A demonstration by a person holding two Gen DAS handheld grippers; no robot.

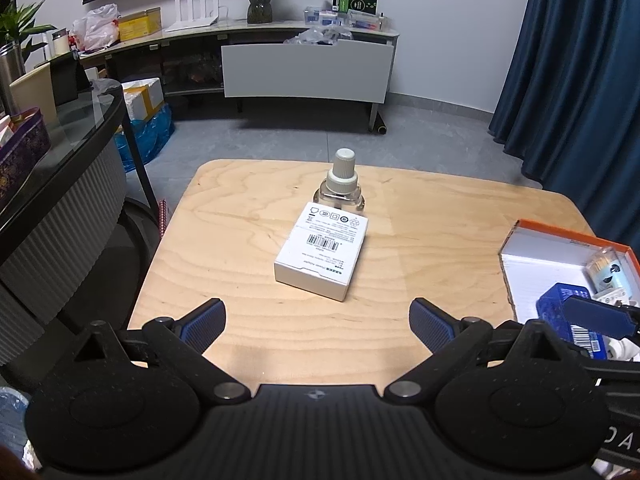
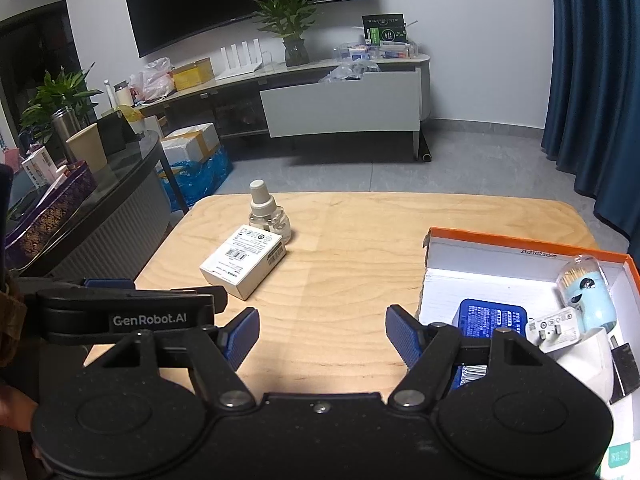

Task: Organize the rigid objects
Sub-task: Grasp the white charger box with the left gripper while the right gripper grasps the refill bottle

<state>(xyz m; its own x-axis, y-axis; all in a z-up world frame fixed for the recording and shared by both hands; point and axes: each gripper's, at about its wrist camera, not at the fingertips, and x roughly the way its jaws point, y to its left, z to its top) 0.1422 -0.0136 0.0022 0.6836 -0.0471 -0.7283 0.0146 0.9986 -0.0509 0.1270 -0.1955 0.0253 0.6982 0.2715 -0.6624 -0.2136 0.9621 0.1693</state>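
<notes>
Writing: "GenRobot.AI" on left tongs (image 2: 224, 312); "33x23x12.5x5cm" on orange box (image 2: 520, 242) | white carton (image 1: 322, 256), barcoded, flat mid-counter (image 1: 240, 208), touching clear bottle (image 1: 340, 188) | left tongs, right tongs (image 2: 320, 336): wide apart, empty.

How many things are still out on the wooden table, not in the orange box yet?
2. A white box lies flat mid-table, and a small clear bottle stands upright just behind it. The orange box sits to the right. The grippers hide the table's near edge.
</notes>
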